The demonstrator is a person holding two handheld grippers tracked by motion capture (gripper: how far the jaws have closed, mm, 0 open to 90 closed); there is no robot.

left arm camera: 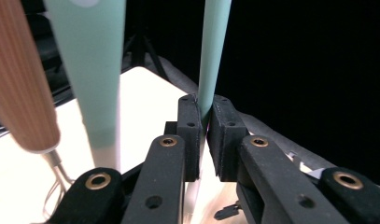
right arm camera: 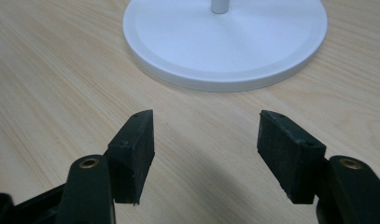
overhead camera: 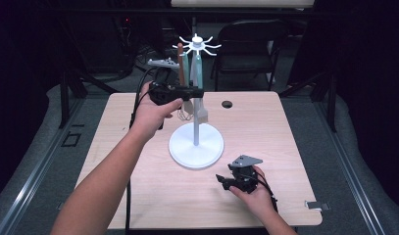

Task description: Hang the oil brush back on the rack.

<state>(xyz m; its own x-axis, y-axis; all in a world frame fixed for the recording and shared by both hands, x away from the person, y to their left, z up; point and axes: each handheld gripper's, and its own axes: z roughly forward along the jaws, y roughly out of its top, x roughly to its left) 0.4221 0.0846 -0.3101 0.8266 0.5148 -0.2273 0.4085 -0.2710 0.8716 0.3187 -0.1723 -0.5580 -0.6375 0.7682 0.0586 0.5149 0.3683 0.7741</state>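
Left gripper view: my left gripper (left arm camera: 202, 135) pinches the slim handle of a mint spatula (left arm camera: 213, 51), which hangs from the white rack (overhead camera: 196, 45), its blade dangling below my jaws. A second mint tool (left arm camera: 92, 70) and a wooden-handled whisk (left arm camera: 19, 79) hang just beside my grip, so I hold narrow, seemingly to lift one without knocking the others. My right gripper (right arm camera: 206, 144) rests on the table (right arm camera: 47, 70), jaws spread and empty, the rack's base (right arm camera: 225, 37) just ahead of them, ready to steady it.
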